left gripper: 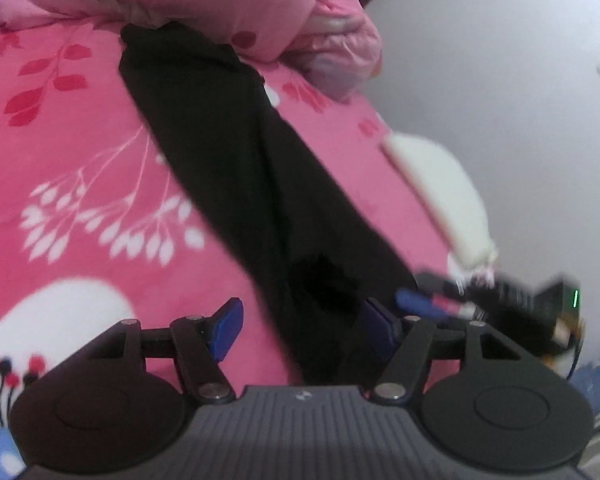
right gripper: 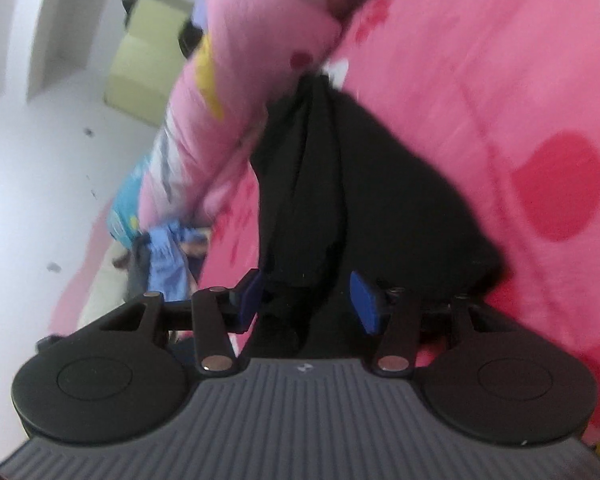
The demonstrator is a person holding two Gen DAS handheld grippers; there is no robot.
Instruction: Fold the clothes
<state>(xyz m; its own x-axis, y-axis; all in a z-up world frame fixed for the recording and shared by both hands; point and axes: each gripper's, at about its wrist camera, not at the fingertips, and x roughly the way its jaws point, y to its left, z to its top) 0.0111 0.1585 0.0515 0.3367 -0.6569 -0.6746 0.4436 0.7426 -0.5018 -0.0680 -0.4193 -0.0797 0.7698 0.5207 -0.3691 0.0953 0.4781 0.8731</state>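
- Black garment lies as a long folded strip on the bed's pink floral sheet; its far end runs up to, and partly under, a bunched pink quilt.
- Left gripper: jaws wide apart, blue pads clear of each other. The near end of the garment passes between them; the right-hand pad sits against or just over the cloth edge, the left-hand pad is over bare sheet. No closed hold on the cloth is visible.
- Right gripper: jaws parted, with bunched black cloth filling most of the gap between the blue pads. Whether the pads press the cloth cannot be told; motion blur.
- In the left wrist view the right gripper shows blurred just beside the garment's near right edge, blue pad forward.
- Right wrist view: the garment widens to the right of the bunched ridge, lying flat on the sheet.
- White cloth lies along the bed's edge, right of the garment, apart from it.
- Blue fabric heaped at the bed's left edge in the right wrist view, below the quilt.
- Pale floor beyond; a yellow-green box stands on it, far off.
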